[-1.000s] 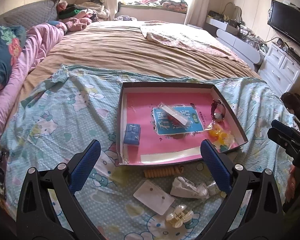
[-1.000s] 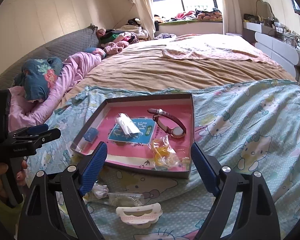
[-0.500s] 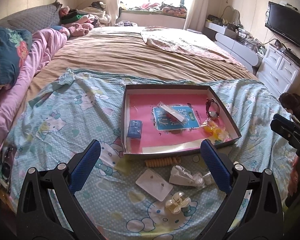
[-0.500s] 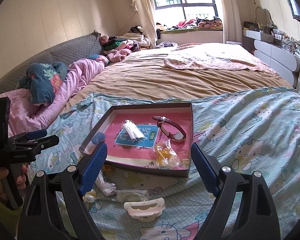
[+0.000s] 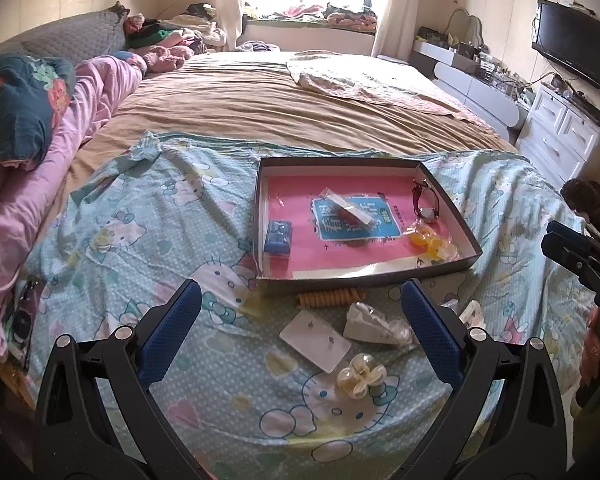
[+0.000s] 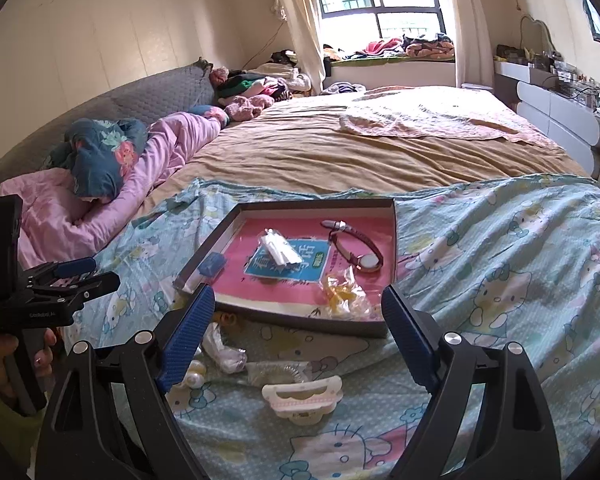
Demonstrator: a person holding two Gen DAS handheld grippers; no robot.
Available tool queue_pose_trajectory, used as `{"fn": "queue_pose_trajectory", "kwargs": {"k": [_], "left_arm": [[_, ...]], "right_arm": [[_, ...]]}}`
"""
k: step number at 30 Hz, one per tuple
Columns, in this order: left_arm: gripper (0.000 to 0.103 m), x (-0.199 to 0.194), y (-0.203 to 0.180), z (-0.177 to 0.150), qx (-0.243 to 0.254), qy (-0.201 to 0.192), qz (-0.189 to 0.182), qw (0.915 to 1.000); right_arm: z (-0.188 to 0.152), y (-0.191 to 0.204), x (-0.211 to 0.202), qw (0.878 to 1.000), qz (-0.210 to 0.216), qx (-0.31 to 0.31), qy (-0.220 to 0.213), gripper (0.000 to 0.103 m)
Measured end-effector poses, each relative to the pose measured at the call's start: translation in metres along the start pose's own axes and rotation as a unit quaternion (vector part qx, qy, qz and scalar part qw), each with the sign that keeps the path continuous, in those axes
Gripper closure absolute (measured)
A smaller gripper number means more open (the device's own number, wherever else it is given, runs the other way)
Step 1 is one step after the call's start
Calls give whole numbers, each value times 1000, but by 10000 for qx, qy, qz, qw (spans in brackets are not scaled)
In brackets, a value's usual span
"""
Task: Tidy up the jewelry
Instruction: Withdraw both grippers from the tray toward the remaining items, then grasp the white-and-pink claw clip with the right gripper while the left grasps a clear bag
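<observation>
A shallow pink-lined box (image 5: 448, 196) (image 6: 394, 240) lies on the blue cartoon-print sheet. Inside it are a maroon watch (image 5: 426, 202) (image 6: 356, 248), a small blue case (image 5: 278, 237) (image 6: 212, 266), a clear packet (image 5: 350, 208) (image 6: 280, 248) and a yellow bagged piece (image 5: 432, 242) (image 6: 340, 292). In front of the box lie an orange coil (image 5: 330, 298), an earring card (image 5: 315, 336), a pearly hair claw (image 5: 360, 374) (image 6: 194, 374), a clear bag (image 5: 374, 324) (image 6: 224, 350) and a pink-white clip (image 6: 302, 396). My left gripper (image 5: 300, 340) and right gripper (image 6: 298, 336) both stand open above these loose pieces, holding nothing.
The bed's brown blanket (image 5: 280, 100) stretches behind the box. Pink bedding and a floral pillow (image 5: 16, 104) lie at the left. White drawers (image 5: 560, 136) and a wall television (image 5: 576, 50) stand at the right. A phone-like dark object (image 5: 20, 324) rests at the sheet's left edge.
Both grippers have drawn back from the box, so it looks smaller and more loose pieces show in front. Jaws stayed wide.
</observation>
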State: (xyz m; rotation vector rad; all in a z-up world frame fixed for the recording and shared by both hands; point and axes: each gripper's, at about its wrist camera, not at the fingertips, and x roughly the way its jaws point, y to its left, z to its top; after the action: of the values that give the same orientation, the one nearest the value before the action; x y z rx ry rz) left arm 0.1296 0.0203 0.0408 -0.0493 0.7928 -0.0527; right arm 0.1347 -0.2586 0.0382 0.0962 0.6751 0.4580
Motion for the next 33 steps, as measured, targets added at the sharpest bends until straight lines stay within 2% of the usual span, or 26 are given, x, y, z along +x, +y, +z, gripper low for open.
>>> {"fn": "queue_pose_trajectory", "kwargs": {"k": [15, 33], "left_arm": [[10, 8, -9, -33, 146, 325, 17, 9994], [10, 34, -27, -74, 430, 822, -199, 9955]], "right_arm": [[-32, 4, 7, 9990, 11, -36, 455, 19], [-66, -6, 30, 9943, -123, 90, 1051, 19]]}}
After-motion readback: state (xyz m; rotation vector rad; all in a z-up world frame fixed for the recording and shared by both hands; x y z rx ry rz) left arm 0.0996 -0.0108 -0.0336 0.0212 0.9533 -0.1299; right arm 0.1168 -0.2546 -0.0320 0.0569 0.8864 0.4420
